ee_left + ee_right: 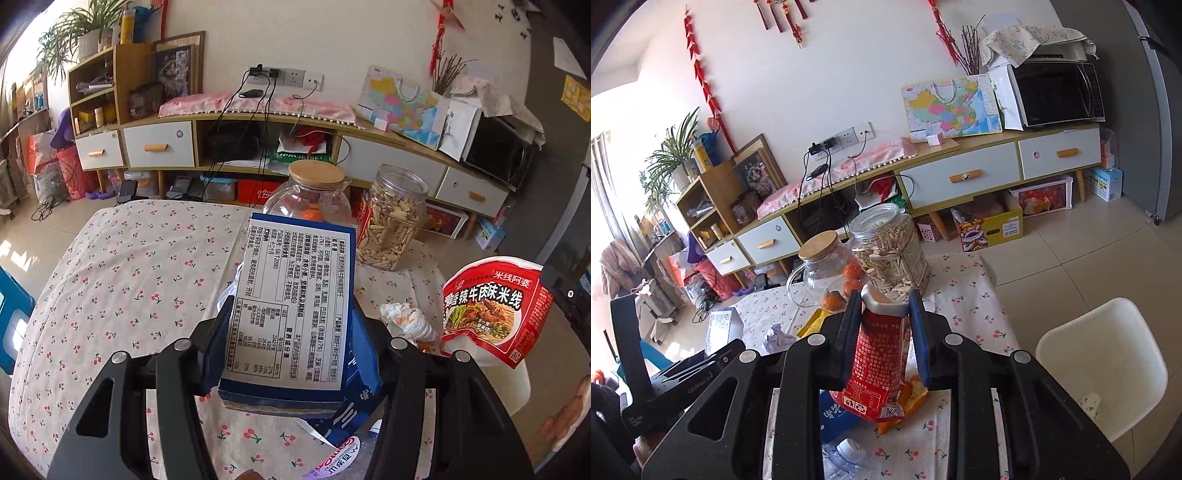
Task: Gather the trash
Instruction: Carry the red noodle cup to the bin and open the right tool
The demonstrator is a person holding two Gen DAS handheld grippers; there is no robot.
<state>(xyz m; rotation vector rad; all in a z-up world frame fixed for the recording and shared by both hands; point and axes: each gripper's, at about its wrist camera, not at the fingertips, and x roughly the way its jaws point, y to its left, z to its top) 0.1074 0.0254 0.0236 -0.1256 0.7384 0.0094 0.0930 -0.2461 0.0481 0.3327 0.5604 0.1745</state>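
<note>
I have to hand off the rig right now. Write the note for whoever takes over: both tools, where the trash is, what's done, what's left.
Left tool: shut on the blue box, held above the table.
Right tool: shut on the red noodle cup, also lifted off the table.
No bin shows in either view, so nothing visibly disposed of yet.
Still on the table: crumpled tissue, blue wrapper, orange peels, plastic bottle, yellow wrapper.
Probably leave in place: seed jar, glass pitcher, whole oranges.
Next: drop both held items, then return for the loose pieces.
</note>
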